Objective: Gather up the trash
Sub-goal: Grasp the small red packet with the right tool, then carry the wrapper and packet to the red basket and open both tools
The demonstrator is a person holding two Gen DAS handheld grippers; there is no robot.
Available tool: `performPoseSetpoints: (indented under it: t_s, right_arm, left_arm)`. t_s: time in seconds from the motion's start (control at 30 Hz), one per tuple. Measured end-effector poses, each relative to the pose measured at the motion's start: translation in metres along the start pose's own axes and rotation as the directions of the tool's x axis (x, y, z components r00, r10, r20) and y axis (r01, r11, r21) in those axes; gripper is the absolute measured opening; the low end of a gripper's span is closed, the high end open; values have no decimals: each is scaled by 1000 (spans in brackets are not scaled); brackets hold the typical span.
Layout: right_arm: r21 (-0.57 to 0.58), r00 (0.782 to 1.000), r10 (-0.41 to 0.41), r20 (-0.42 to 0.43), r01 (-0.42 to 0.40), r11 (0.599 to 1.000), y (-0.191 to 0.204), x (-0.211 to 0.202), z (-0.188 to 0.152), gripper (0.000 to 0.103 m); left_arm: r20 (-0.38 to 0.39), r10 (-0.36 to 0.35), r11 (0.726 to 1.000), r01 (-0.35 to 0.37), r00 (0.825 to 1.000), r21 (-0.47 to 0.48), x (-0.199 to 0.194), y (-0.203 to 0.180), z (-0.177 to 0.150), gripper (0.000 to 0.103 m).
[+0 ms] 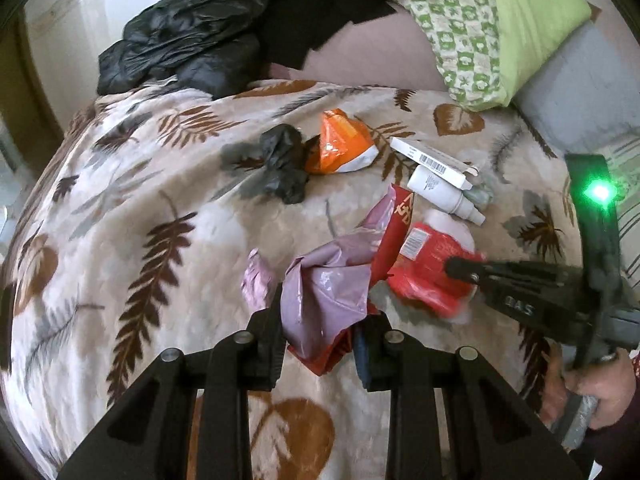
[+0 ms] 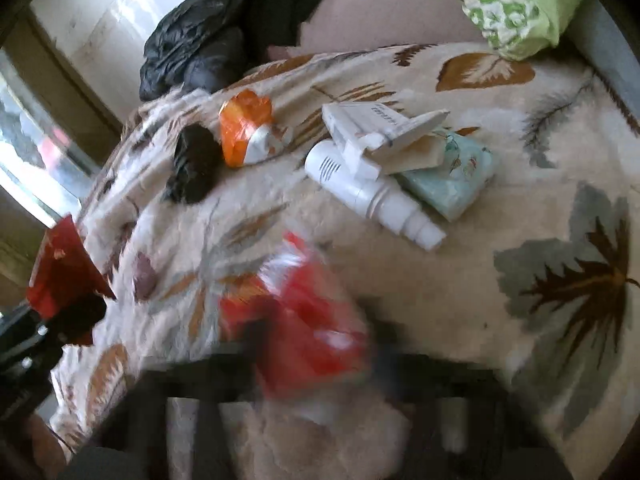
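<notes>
Trash lies scattered on a leaf-patterned blanket (image 1: 140,184). My left gripper (image 1: 320,336) is shut on a crumpled pink plastic bag (image 1: 328,284) together with a dark red wrapper (image 1: 394,232). In the right wrist view that gripper (image 2: 68,316) shows at the left edge with the red wrapper (image 2: 60,268) sticking up from it. My right gripper (image 1: 460,270) comes in from the right, held by a hand (image 1: 592,392), and is shut on a bright red packet (image 1: 428,264). The right wrist view is blurred, with the red packet (image 2: 312,320) between the fingers.
Farther back lie an orange wrapper (image 1: 340,144), a small crumpled black bag (image 1: 280,164), a white carton (image 1: 432,158), a white bottle (image 1: 444,194) and a teal tissue pack (image 2: 448,180). A large black bag (image 1: 188,32) and green pillows (image 1: 500,32) sit at the bed's far end.
</notes>
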State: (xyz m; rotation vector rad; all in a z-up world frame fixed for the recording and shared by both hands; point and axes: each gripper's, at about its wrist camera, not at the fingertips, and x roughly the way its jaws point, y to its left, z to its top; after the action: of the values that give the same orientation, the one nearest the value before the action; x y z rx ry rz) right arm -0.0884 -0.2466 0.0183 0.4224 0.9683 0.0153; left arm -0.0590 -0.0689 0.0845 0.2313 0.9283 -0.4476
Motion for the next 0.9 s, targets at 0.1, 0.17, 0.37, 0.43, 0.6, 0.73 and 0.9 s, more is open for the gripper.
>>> performPoseSetpoints:
  t_s: [0.1, 0.17, 0.37, 0.43, 0.6, 0.73, 0.9]
  right_arm:
    - [-34, 1000, 9, 9, -9, 999, 11, -15, -12, 7]
    - [-61, 1000, -5, 30, 6, 998, 18, -29, -19, 7]
    - [-28, 997, 17, 78, -14, 999, 18, -73, -41, 5]
    - [-21, 996, 7, 87, -6, 1000, 16, -89, -52, 5]
    - [20, 995, -16, 99, 14, 1000, 7, -122, -85, 5]
    - [79, 992, -49, 114, 40, 996, -10, -143, -109, 5]
    - [170, 987, -81, 139, 57, 984, -35, -160, -125, 5]
  left_arm:
    - [-2, -7, 999, 7, 1000, -37, -6, 6, -6, 27]
    - [-6, -1, 999, 0, 1000, -48, -10, 7, -10, 27]
    - [27, 18, 999, -18, 999, -28, -41, 1, -20, 27]
    - [41, 2, 1000, -1, 999, -17, -52, -4, -24, 27]
    - [78, -15, 1000, 13, 997, 23, -76, -20, -35, 27]
    - [87, -30, 999, 28, 996, 26, -90, -25, -45, 27]
    - [109, -6, 999, 1, 994, 41, -108, -24, -56, 27]
